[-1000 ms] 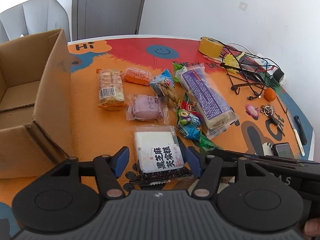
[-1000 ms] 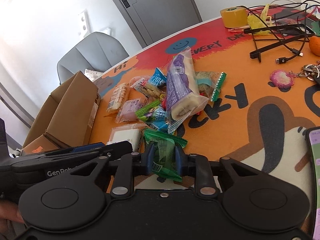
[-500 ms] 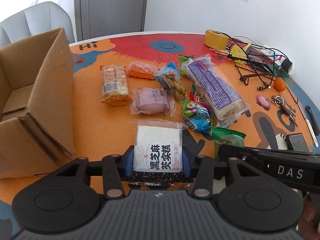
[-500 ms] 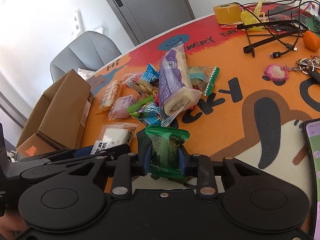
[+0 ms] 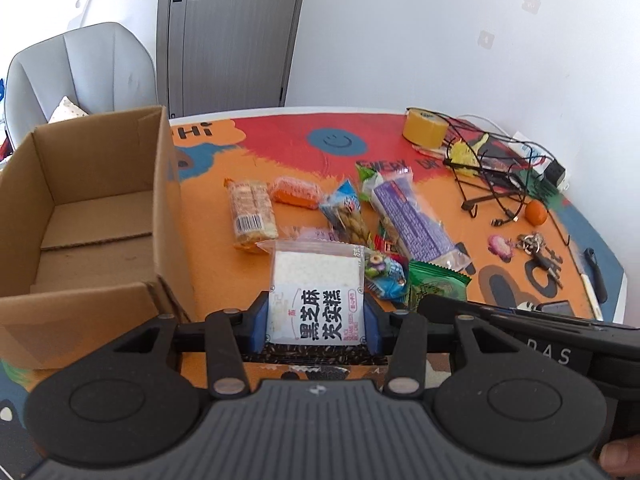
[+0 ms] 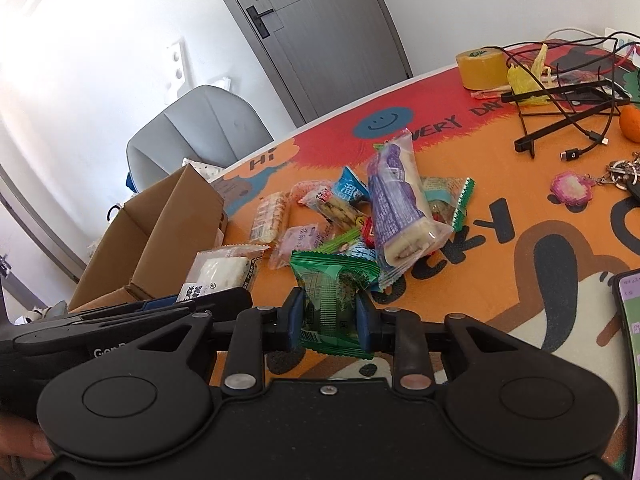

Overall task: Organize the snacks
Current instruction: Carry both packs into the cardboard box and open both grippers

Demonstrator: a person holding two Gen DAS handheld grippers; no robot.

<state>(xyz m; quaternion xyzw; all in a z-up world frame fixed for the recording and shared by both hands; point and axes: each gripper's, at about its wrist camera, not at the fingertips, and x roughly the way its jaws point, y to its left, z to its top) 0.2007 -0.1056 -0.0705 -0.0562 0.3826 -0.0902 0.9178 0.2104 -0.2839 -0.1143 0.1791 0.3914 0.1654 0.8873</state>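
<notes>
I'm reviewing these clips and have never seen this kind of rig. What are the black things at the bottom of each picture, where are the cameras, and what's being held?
There is no robot here. A person holds a two-finger gripper in each hand, and a fisheye camera on each one looks forward along its fingers, so the black shape at the bottom of each picture is the gripper itself.

In the left view, the left gripper is clamped on a white sesame cake packet. In the right view, the right gripper is clamped on a green packet.

Both look out over a colourful table. On it lie more wrapped snacks, an open, empty cardboard box on the left, and tape, cables and keys on the far side.
</notes>
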